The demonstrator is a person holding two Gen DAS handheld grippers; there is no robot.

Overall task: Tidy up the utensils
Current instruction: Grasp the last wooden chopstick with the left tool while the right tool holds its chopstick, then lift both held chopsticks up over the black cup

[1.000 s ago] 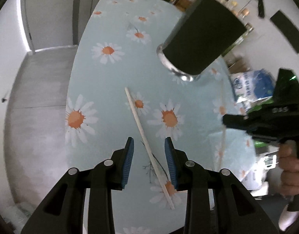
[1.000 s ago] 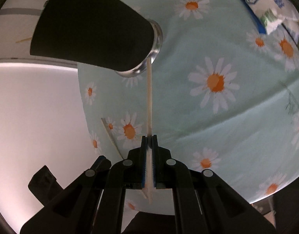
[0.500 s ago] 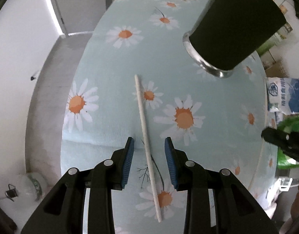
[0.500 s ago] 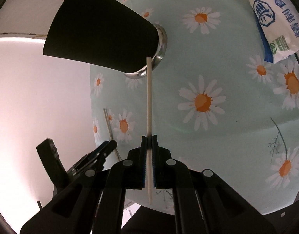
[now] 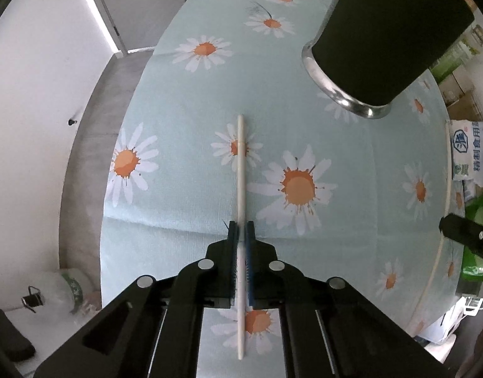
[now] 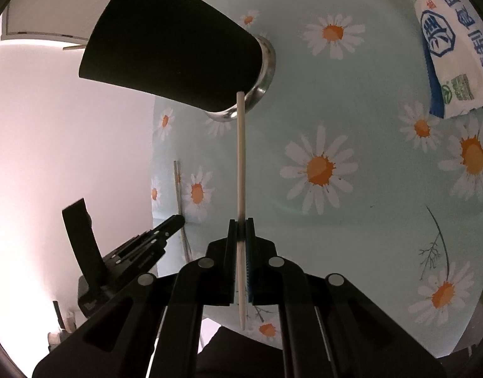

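Pale chopstick now clamped – left hand-held gripper just closed (right hand-held gripper still pinching its own chopstick)

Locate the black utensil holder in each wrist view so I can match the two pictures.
Left wrist view: black utensil holder at top right, beyond the chopstick pinched by the left gripper.
Right wrist view: holder at upper left, above the right gripper and its chopstick.
Shared landmark: the holder's shiny metal base rim on the daisy tablecloth.

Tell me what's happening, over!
Left gripper just closed on white chopstick lying on the daisy tablecloth. Right gripper shut on pale wooden chopstick. Black holder unobstructed.
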